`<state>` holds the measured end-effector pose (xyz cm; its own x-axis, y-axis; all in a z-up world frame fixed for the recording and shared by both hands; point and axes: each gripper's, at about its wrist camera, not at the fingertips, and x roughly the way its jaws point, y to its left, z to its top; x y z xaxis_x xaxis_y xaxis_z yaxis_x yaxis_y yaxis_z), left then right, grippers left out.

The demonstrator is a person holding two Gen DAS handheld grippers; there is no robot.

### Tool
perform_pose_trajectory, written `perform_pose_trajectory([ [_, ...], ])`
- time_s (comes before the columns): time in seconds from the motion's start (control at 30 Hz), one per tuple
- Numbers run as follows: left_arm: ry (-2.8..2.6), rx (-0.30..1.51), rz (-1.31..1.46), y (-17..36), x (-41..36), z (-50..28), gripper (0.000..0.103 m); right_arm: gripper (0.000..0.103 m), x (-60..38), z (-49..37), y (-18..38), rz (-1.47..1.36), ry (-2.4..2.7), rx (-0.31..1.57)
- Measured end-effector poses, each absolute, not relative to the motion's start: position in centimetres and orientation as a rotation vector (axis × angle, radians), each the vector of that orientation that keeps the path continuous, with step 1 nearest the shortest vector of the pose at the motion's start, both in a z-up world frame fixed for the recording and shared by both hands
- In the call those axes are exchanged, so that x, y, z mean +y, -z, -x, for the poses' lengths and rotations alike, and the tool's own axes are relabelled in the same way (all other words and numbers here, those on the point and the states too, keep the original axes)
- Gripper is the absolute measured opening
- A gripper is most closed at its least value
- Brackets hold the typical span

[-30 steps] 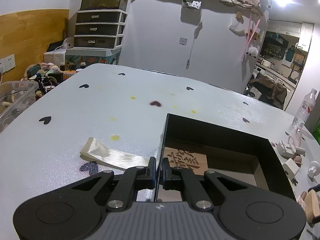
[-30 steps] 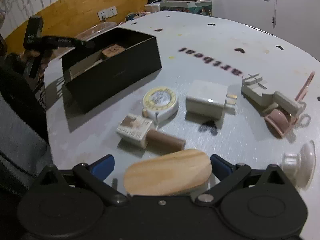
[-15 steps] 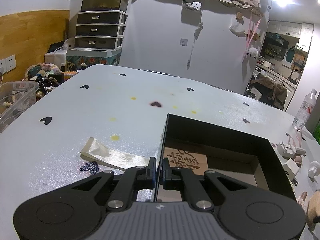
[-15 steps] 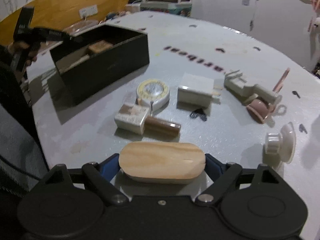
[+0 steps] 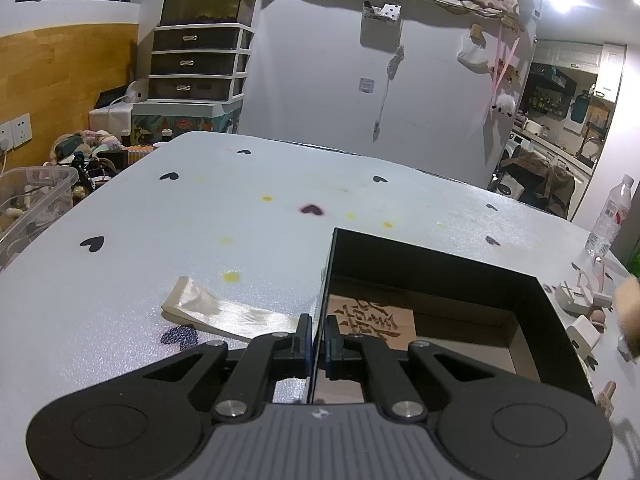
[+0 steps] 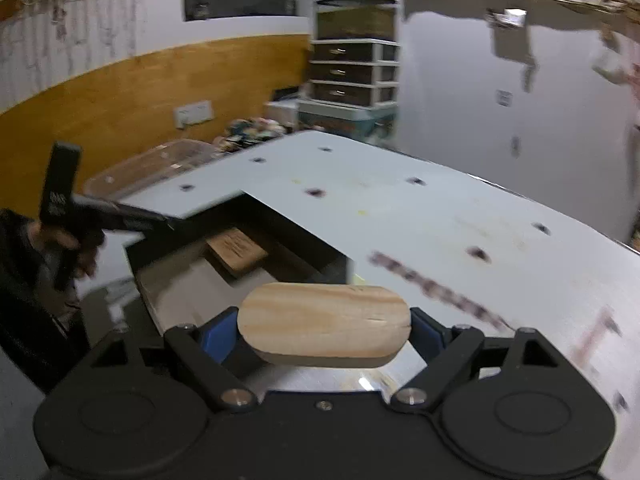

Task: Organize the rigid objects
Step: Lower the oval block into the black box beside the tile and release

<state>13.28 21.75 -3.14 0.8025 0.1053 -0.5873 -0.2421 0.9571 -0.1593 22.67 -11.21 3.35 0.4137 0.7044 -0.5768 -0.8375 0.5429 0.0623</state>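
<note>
- The wooden block [image 6: 325, 322] in my right hand-held gripper [image 6: 325, 326] lies with its long axis crosswise, running from one finger to the other, level, its broad flat face turned up.
- It is pale wood with fine grain lines along its length, an oblong with both ends rounded, and a thicker, darker edge showing along its near side.
- My right hand-held gripper pinches the block by its two rounded ends; the blue pads [image 6: 218, 334] press on either end, and the block spans the whole gap between them.
- The block is held in the air over the near end of the black box [image 6: 280, 228], partly above its open inside and partly above the grey desk [image 6: 460, 224] beside it. The right wrist view is blurred.
- From the left wrist view, the same block shows only as a blurred tan patch at the right edge, beyond the box's far side.
- My left hand-held gripper [image 5: 318, 338] is pressed together on the thin left wall of the black box [image 5: 440, 264], one finger outside, one inside.
- Inside the box lies a flat brown wooden tile [image 5: 370, 318] with cut-out characters, on the cardboard floor near the gripped wall.
- On the desk left of the box lies a pale, glossy strip [image 5: 224, 314], just beside my left fingers.
- Right of the box, white chargers [image 5: 580, 330] lie on the desk, and a plastic water bottle [image 5: 610, 216] stands farther back.
</note>
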Motion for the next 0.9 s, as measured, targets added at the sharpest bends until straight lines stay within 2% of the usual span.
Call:
perform_pose_trajectory([
  [0.17, -0.186, 0.608, 0.237, 3.1, 21.7, -13.2, 0.005, 0.089, -6.0, -23.3, -3.3, 0.218, -0.977, 0.647],
  [0.63, -0.165, 0.591, 0.248, 3.5, 22.1, -13.1, 0.005, 0.089, 3.4, -26.1, 0.2, 0.014, -0.623, 0.958],
  [0.9, -0.153, 0.58, 0.251, 3.6, 22.3, -13.0, 0.005, 0.089, 5.1, -26.8, 1.5, -0.009, -0.409, 0.95],
])
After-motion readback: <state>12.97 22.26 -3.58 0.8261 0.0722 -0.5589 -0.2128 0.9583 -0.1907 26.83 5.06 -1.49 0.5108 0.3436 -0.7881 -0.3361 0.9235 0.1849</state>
